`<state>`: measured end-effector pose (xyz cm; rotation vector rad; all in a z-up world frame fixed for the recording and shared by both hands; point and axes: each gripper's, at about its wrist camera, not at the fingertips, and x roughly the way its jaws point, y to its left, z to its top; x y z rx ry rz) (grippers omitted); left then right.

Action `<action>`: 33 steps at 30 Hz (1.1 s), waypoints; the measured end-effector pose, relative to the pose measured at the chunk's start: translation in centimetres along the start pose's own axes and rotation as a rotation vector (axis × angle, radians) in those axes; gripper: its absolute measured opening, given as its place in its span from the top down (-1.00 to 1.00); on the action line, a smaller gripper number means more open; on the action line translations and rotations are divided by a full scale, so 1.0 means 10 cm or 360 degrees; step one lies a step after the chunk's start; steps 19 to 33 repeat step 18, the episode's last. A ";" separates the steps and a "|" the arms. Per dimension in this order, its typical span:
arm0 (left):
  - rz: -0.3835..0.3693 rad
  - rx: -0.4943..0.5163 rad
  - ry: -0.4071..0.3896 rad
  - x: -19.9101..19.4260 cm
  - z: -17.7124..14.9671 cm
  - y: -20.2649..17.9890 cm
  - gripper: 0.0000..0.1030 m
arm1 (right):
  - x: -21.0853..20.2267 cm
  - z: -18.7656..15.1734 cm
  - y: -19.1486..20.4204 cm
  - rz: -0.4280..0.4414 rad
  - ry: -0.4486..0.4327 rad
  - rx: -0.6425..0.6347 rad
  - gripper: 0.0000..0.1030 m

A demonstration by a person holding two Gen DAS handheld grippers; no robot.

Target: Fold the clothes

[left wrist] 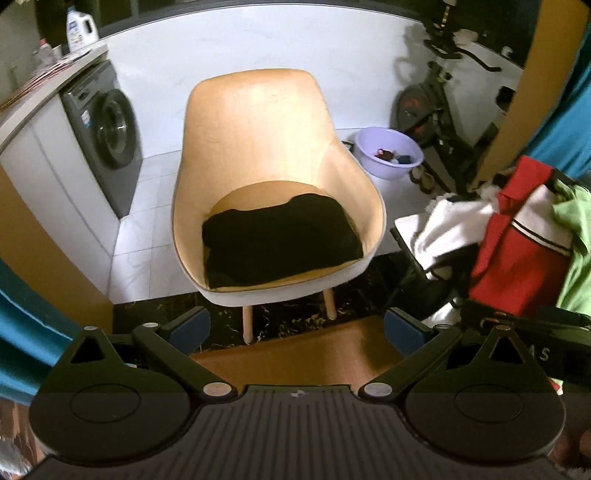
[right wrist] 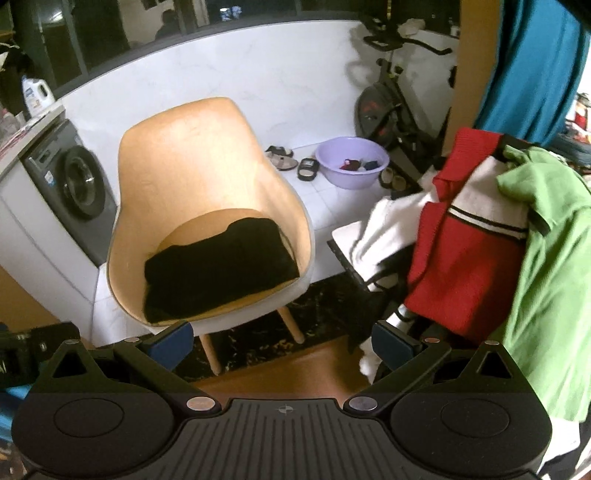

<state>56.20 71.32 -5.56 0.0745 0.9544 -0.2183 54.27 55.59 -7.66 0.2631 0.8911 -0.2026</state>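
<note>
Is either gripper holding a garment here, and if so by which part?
Nothing is held: left gripper and right gripper are both open and empty.

Home laundry area: washing machine (left wrist: 107,136), detergent bottle (left wrist: 79,27), exercise bike (right wrist: 388,107), wash basin (right wrist: 351,160).

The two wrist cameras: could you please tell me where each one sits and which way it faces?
Left wrist: on the left gripper, facing the tan chair squarely; its open blue-padded fingers show below.
Right wrist: on the right gripper, to the right of the left one, seeing the chair left of centre; open fingers show, and the clothes pile looms close.
Shared: chair, folded black garment, washing machine, purple basin, exercise bike.
</note>
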 end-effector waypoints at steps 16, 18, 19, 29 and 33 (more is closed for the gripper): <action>-0.0051 -0.0043 0.0020 -0.03 -0.12 0.28 -0.99 | -0.07 -0.24 0.32 0.0010 0.0033 -0.0010 -0.99; -0.0048 -0.0051 0.0019 -0.02 -0.11 0.31 -0.99 | -0.07 -0.24 0.34 0.0014 0.0032 -0.0020 -0.99; -0.0048 -0.0051 0.0019 -0.02 -0.11 0.31 -0.99 | -0.07 -0.24 0.34 0.0014 0.0032 -0.0020 -0.99; -0.0048 -0.0051 0.0019 -0.02 -0.11 0.31 -0.99 | -0.07 -0.24 0.34 0.0014 0.0032 -0.0020 -0.99; -0.0048 -0.0051 0.0019 -0.02 -0.11 0.31 -0.99 | -0.07 -0.24 0.34 0.0014 0.0032 -0.0020 -0.99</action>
